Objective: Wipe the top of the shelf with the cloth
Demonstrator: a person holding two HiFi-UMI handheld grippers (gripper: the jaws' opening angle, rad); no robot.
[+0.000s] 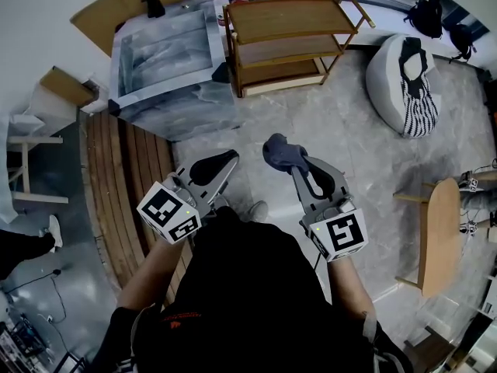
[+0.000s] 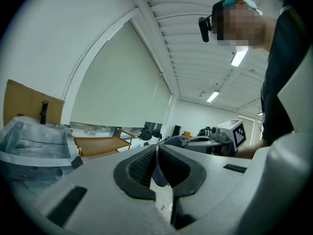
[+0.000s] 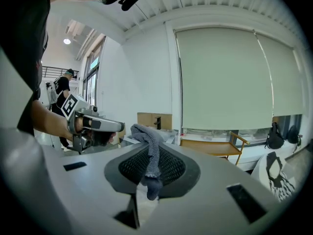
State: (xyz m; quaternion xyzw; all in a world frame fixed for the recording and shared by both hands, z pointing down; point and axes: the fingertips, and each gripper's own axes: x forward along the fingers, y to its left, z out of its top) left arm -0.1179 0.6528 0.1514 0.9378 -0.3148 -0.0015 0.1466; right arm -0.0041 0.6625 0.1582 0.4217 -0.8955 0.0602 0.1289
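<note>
1. The right gripper (image 1: 293, 164) is clamped on the grey cloth (image 1: 283, 151), which bunches above its pads, with one end hanging below them.
2. The left gripper (image 1: 230, 158) has its jaws pressed together, with nothing between them.
3. The wooden shelf (image 1: 288, 19) stands well apart, ahead of both grippers; the cloth is not touching it.
4. The only markings are black-and-white square patterns on each gripper's cube, and the small orange print (image 1: 185, 318) on the person's black shirt is too small to read.
</note>
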